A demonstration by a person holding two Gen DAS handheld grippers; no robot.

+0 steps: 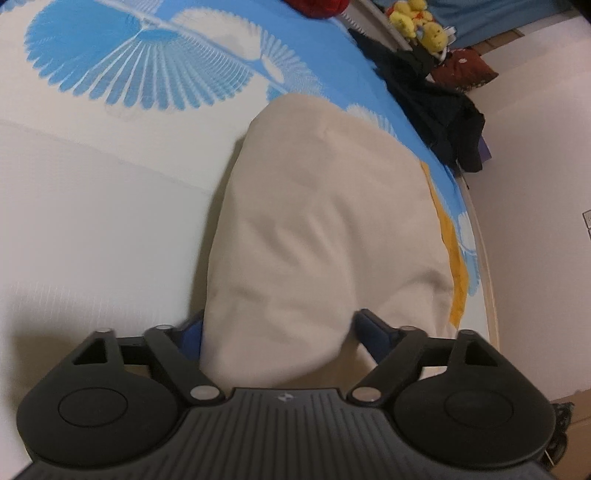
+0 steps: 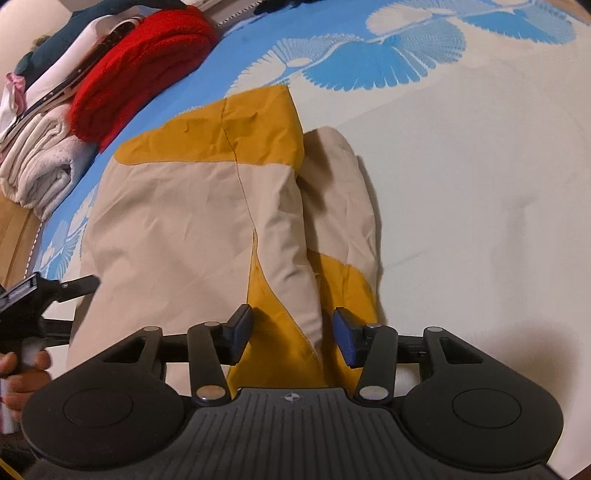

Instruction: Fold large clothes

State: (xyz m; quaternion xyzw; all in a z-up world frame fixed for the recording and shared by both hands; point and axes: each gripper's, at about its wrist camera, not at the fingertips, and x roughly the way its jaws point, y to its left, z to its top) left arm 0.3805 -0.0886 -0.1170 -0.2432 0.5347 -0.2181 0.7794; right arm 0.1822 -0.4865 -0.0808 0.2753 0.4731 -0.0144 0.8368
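Home bedroom: bed w/ blue-white fan-print sheet (image 1: 147, 70), plush toys (image 1: 417, 18) far right, folded towels & blankets (image 2: 92, 99) far left.

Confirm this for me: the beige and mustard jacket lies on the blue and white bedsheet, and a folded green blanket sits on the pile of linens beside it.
One detail is off: the folded blanket on the pile of linens is red, not green, as the right wrist view shows. The rest holds: the beige and mustard jacket lies on the blue and white bedsheet, beside that pile.

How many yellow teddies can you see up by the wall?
2, I think: yellow plush toys and, side by side at the bed's far corner. Blur or the black clothes may hide others.
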